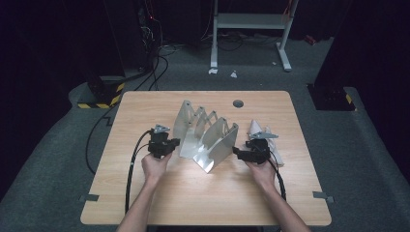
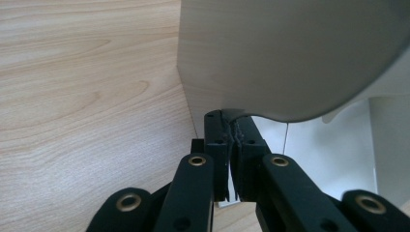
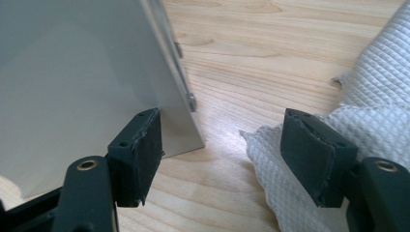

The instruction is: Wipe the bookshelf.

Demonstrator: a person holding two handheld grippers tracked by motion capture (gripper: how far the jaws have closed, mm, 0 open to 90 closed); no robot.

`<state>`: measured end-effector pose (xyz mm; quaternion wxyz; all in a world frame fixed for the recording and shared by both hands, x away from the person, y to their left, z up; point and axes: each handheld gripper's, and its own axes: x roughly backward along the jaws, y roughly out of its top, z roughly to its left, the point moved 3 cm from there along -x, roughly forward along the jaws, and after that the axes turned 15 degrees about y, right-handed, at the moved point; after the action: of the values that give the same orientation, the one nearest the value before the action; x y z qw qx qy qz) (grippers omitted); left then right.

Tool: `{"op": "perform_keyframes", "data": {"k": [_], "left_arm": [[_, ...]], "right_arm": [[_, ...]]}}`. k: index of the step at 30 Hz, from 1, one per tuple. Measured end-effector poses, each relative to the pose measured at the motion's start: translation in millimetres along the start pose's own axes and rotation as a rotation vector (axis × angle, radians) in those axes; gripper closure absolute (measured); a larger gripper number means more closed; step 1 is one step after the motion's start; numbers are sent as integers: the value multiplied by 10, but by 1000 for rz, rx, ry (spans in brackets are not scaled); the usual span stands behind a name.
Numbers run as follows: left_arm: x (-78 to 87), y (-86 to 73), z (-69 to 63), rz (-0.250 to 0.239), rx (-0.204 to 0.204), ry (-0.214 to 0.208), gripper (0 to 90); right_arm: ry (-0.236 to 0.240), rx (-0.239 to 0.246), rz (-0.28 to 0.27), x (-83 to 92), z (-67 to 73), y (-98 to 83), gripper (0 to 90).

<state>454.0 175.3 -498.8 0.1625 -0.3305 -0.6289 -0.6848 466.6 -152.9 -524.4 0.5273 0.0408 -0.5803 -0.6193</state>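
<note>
A silver metal rack (image 1: 208, 135) with several upright dividers stands in the middle of the wooden table (image 1: 193, 193). My left gripper (image 1: 175, 143) is at the rack's left side, jaws shut on the thin edge of a metal plate (image 2: 290, 58); the jaw tips (image 2: 231, 126) pinch that edge. My right gripper (image 1: 240, 153) is at the rack's right end, jaws open. In the right gripper view its jaws (image 3: 222, 150) stand wide apart, the left pad beside the rack's end plate (image 3: 72, 82). The right pad is over a white waffle cloth (image 3: 367, 96).
The white cloth (image 1: 263, 130) lies on the table just right of the rack. A round grommet hole (image 1: 238, 103) sits near the table's far edge. Cables (image 1: 96, 140) trail off the left side, and a white frame stand (image 1: 251, 21) is on the floor behind.
</note>
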Motion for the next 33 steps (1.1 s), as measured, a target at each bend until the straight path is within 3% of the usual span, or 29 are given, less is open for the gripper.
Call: {"op": "perform_keyframes", "data": {"k": [8, 10, 17, 23, 33], "left_arm": [[32, -45, 27, -8, 41, 2, 873], [41, -48, 37, -16, 38, 6, 863], [21, -4, 32, -22, 39, 29, 657], [-2, 40, -6, -23, 38, 27, 606], [-57, 52, -5, -23, 63, 33, 567]], "right_arm": [[6, 11, 12, 4, 35, -23, 315], [9, 32, 14, 14, 117, -57, 315], [66, 78, 19, 31, 521, -269, 291], [99, 85, 28, -13, 710, -289, 289], [54, 95, 27, -124, 842, -234, 285]]}}
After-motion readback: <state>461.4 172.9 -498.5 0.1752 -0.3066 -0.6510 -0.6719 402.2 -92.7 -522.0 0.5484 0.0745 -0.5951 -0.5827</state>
